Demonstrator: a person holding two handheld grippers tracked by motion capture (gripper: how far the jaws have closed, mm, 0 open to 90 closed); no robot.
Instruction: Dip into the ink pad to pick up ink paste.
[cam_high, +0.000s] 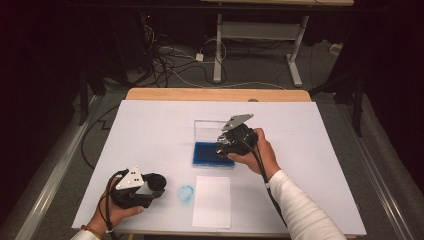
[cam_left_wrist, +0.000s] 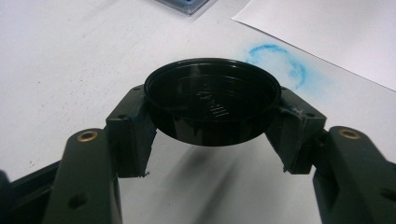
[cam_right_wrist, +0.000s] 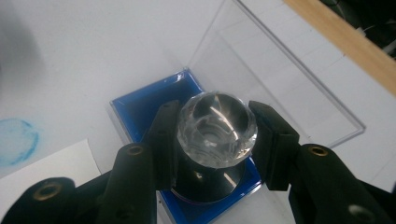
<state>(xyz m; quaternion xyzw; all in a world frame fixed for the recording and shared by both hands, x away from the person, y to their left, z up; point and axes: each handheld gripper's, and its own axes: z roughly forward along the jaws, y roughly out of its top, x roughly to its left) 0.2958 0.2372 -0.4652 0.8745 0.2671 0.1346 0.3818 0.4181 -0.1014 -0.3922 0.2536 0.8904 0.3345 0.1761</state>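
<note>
Blue ink pad (cam_right_wrist: 140, 109) lies half hidden under gripper-held stamp (cam_right_wrist: 217, 128).

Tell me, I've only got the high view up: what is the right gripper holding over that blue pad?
Observer: The right gripper is shut on a clear faceted stamp handle; the stamp's round dark base sits low over the blue ink pad.
Operator: And is the pad's lid off?
Observer: It is hinged open; the clear lid stands up behind the pad.
Operator: What about the left gripper?
Observer: The left gripper is shut on a round black cap, hollow side up, clear of the table.
Operator: Anything near it?
Observer: A blue ring-shaped stain lies on the table just beyond the cap, beside the white paper sheet.
</note>
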